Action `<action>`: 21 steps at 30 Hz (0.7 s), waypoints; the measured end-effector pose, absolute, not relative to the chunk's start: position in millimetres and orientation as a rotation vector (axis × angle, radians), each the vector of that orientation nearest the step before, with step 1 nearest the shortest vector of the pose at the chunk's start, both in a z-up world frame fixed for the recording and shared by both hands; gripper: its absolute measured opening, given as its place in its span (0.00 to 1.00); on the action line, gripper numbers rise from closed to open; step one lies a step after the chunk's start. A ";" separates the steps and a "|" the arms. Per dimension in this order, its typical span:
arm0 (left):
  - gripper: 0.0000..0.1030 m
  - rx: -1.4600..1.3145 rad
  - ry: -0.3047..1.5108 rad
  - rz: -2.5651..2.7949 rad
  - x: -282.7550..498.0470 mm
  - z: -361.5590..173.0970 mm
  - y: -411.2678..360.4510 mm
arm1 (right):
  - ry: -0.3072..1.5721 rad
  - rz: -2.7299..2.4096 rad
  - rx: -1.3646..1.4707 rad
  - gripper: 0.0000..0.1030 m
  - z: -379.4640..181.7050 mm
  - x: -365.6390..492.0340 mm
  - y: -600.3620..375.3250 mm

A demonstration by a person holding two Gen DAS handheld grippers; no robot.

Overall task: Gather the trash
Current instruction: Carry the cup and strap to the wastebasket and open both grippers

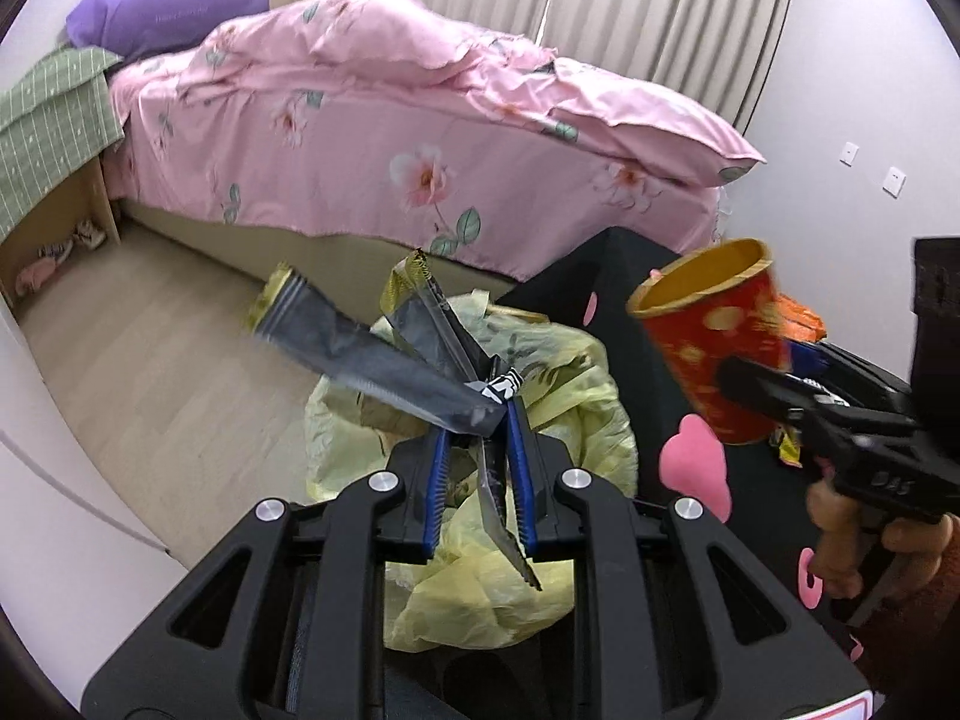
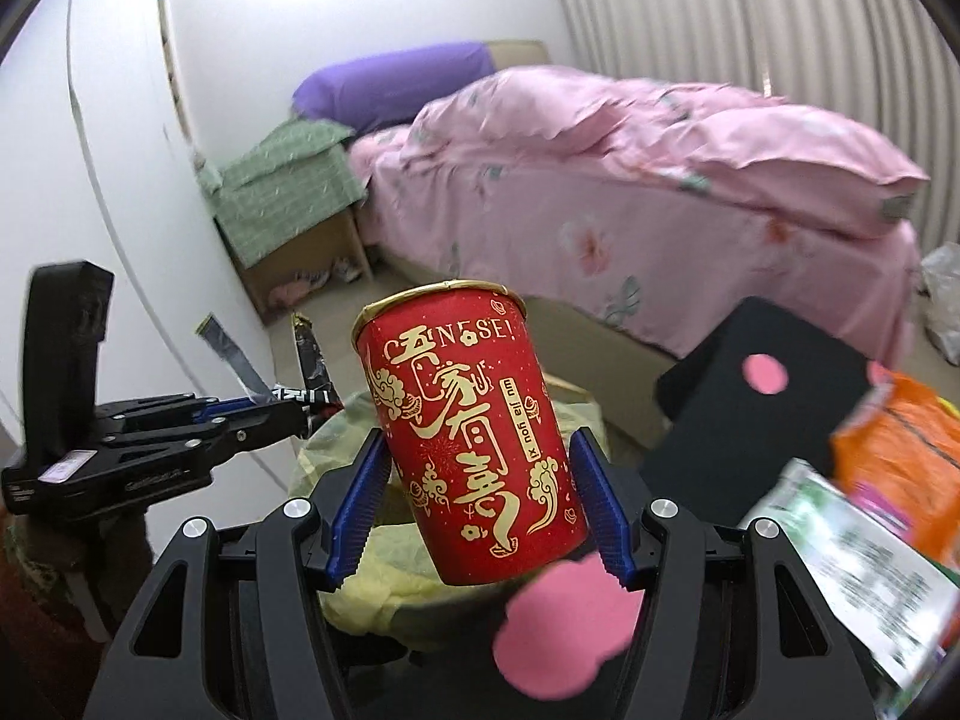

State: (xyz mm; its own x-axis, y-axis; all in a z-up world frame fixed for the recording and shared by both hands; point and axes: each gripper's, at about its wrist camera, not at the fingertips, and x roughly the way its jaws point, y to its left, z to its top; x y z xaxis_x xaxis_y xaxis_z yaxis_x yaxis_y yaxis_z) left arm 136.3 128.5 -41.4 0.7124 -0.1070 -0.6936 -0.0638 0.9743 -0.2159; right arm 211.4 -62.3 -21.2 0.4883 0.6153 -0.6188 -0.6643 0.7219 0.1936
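Observation:
My left gripper (image 1: 480,414) is shut on a grey and gold foil wrapper (image 1: 372,354) and holds it over the open yellow trash bag (image 1: 540,372). It also shows at the left of the right wrist view (image 2: 294,414) with the wrapper (image 2: 240,366). My right gripper (image 2: 480,480) is shut on a red paper cup (image 2: 474,438) with gold Chinese lettering, held upright above the bag (image 2: 384,576). In the left wrist view the cup (image 1: 714,342) hangs to the right of the bag, beside the right gripper (image 1: 756,390).
A black table (image 1: 636,312) with pink spots stands right of the bag, carrying an orange packet (image 2: 900,456) and a white and green packet (image 2: 852,564). A bed with a pink floral duvet (image 1: 390,138) lies behind. A nightstand with a green cloth (image 1: 48,138) stands at the left.

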 end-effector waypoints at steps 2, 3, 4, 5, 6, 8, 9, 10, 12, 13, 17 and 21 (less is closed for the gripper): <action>0.17 -0.241 0.795 -0.037 141.9 -49.5 133.5 | 0.739 0.791 -0.103 0.56 -32.1 217.5 -49.3; 0.17 -0.244 0.803 -0.041 144.4 -53.9 134.2 | 0.751 0.792 -0.116 0.56 -37.9 221.5 -44.4; 0.17 -0.246 0.812 -0.044 147.0 -59.2 134.5 | 0.761 0.792 -0.122 0.56 -41.4 223.7 -41.1; 0.17 -0.249 0.819 -0.048 149.5 -64.8 135.1 | 0.777 0.794 -0.123 0.56 -46.6 228.5 -38.5; 0.17 -0.252 0.822 -0.050 150.4 -67.6 135.6 | 0.785 0.795 -0.121 0.56 -48.1 230.5 -36.5; 0.17 -0.262 0.833 -0.048 154.1 -76.3 136.2 | 0.800 0.796 -0.118 0.56 -53.5 234.8 -33.9; 0.17 -0.268 0.837 -0.047 155.1 -80.1 136.5 | 0.809 0.798 -0.119 0.56 -56.7 236.7 -32.4; 0.17 -0.277 0.844 -0.047 156.8 -84.7 137.4 | 0.815 0.799 -0.121 0.56 -59.4 236.3 -30.8; 0.17 -0.286 0.853 -0.045 159.5 -91.2 139.3 | 0.832 0.801 -0.124 0.56 -65.1 240.7 -27.5; 0.17 -0.291 0.858 -0.042 161.0 -93.6 139.9 | 0.838 0.802 -0.122 0.56 -67.3 242.3 -27.1; 0.58 -0.343 0.836 -0.037 163.0 -92.7 147.9 | 0.900 0.821 -0.060 0.58 -73.9 253.6 -29.1; 0.62 -0.389 0.797 -0.032 158.6 -81.4 153.9 | 0.961 0.791 -0.025 0.61 -79.1 260.1 -34.8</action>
